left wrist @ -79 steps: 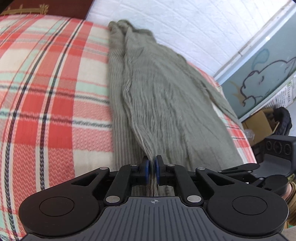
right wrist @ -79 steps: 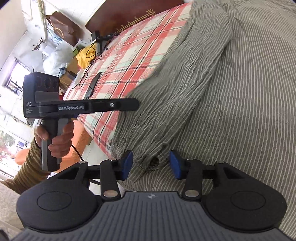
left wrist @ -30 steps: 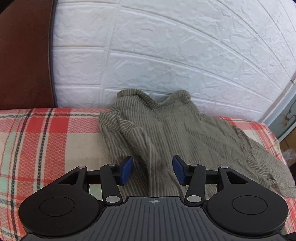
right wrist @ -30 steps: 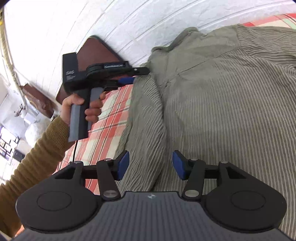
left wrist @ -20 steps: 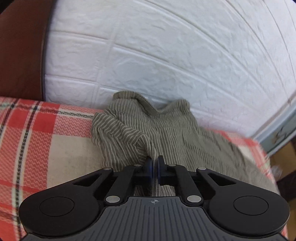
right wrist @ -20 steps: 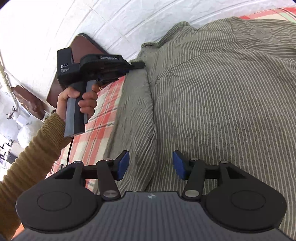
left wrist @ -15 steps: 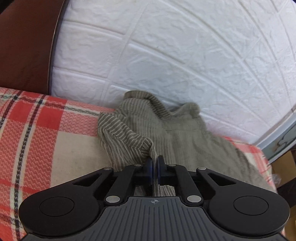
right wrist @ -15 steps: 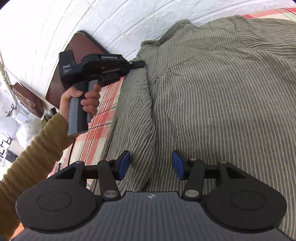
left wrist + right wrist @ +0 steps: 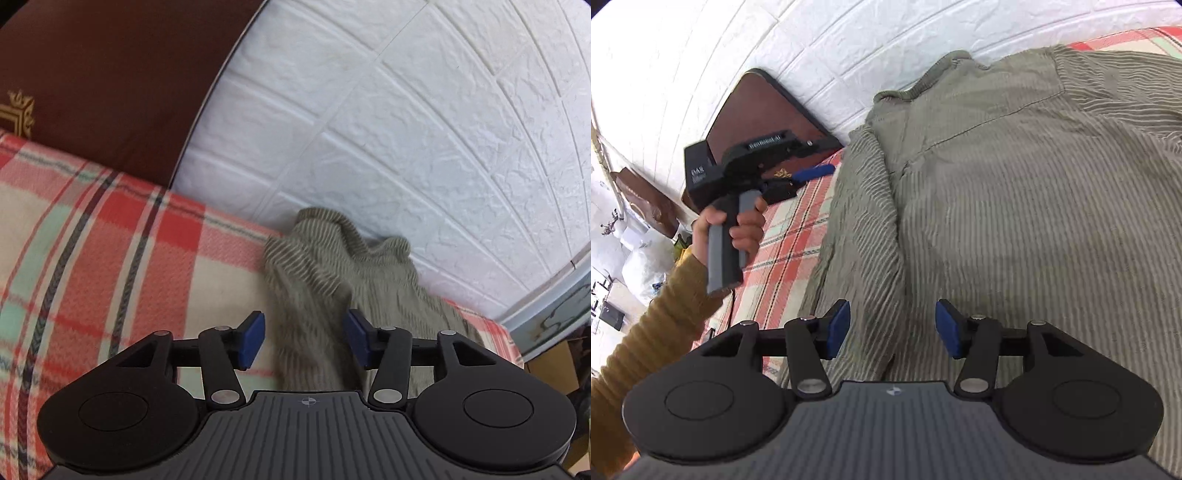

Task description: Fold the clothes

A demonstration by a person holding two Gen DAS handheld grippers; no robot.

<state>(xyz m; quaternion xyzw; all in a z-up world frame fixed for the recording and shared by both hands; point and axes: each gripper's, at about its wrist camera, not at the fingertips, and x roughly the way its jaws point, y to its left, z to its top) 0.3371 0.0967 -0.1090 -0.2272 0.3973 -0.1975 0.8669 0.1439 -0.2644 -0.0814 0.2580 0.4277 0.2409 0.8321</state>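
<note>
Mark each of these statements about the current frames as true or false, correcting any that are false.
1. The left gripper is clamped shut on the striped shirt. False: its fingers stand apart, having just opened, and the cloth lies loose between them.
2. The shirt lies on a plaid blanket. True.
3. The right gripper is open over the shirt's folded edge. True.
4. The wall behind the bed is bare red brick. False: it is white, with an embossed brick pattern.
5. The hand holding the left gripper wears a blue sleeve. False: the sleeve is mustard yellow.
</note>
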